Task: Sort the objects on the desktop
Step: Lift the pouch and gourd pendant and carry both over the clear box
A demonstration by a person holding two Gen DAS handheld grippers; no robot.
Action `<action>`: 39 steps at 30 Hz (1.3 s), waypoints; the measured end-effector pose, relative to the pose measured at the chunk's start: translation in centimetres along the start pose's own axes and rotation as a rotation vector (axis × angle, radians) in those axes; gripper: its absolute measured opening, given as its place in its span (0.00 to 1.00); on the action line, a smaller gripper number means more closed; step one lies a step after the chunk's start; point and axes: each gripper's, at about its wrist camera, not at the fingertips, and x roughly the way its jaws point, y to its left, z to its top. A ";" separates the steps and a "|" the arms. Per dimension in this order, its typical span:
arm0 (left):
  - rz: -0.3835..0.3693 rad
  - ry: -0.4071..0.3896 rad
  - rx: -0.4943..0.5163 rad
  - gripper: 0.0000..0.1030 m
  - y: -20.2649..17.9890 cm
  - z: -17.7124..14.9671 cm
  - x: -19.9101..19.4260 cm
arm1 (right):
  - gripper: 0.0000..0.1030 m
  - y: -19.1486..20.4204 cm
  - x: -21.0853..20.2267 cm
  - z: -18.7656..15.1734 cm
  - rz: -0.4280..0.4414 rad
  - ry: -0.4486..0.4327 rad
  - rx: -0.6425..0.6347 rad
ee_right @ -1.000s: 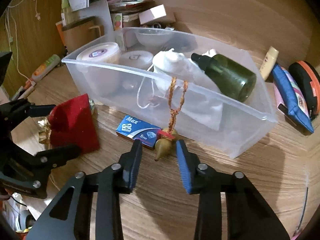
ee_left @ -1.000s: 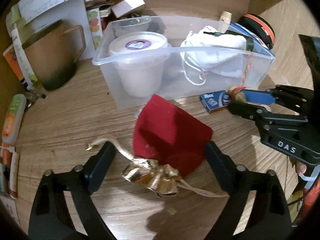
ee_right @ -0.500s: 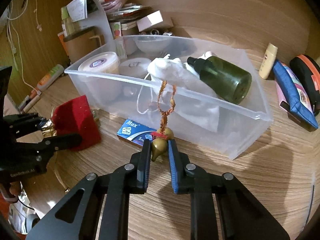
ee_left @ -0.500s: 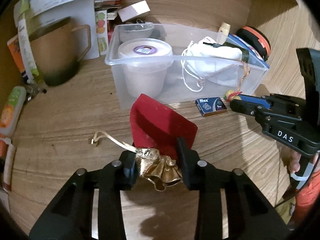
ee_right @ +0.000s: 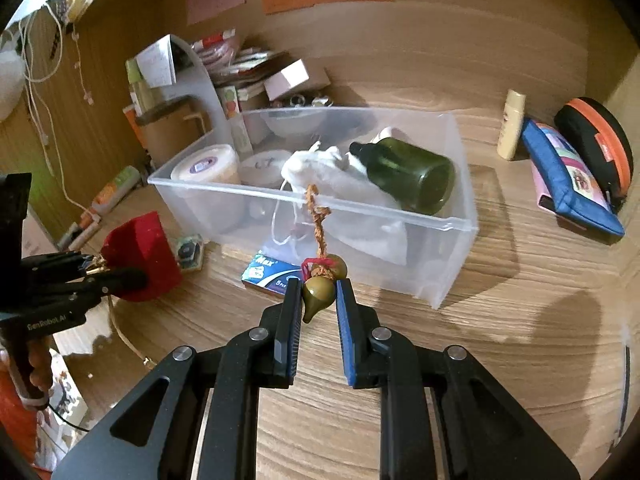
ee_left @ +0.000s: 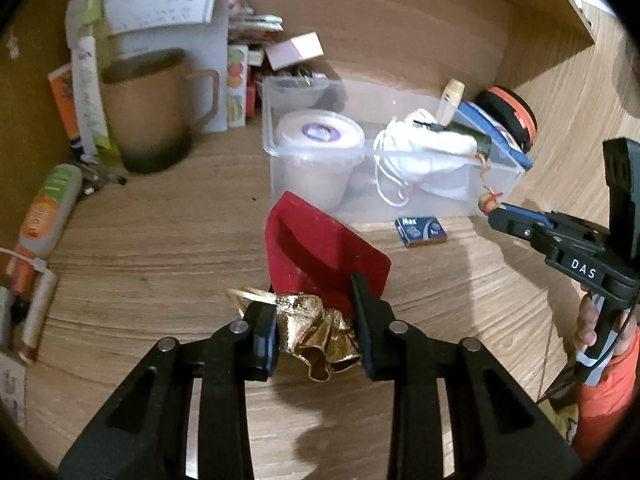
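Note:
My left gripper (ee_left: 316, 312) is shut on the gold neck of a red drawstring pouch (ee_left: 320, 252) and holds it above the wooden desk; it also shows in the right wrist view (ee_right: 138, 248). My right gripper (ee_right: 318, 296) is shut on a small olive gourd charm (ee_right: 318, 294) whose braided cord (ee_right: 318, 220) hangs over the front wall of a clear plastic bin (ee_right: 452, 240). The bin (ee_left: 500, 184) holds a white tub (ee_left: 320, 140), a white cloth bag (ee_right: 340, 176) and a green bottle (ee_right: 408, 174).
A blue staples box (ee_right: 268, 274) lies on the desk in front of the bin. A brown mug (ee_left: 148, 120), papers and tubes crowd the left. A blue pouch (ee_right: 568, 184), a black and orange case (ee_right: 600, 144) and a small cream bottle (ee_right: 510, 124) lie right of the bin.
Both grippers closed, the left on the pouch's gold neck, the right on the gourd charm. Both have lifted and drawn back from the bin.

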 end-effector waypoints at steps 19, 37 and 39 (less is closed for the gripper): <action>0.020 -0.155 0.005 0.30 -0.5 4.3 -5.2 | 0.15 -1.1 -4.5 2.0 0.008 -0.129 0.005; -0.015 -0.201 0.041 0.30 -1.8 10.5 -4.7 | 0.15 -0.6 -2.5 6.9 0.026 -0.168 -0.039; -0.019 -0.199 0.049 0.30 -2.1 11.1 -4.2 | 0.15 -0.5 -2.0 7.4 0.025 -0.164 -0.044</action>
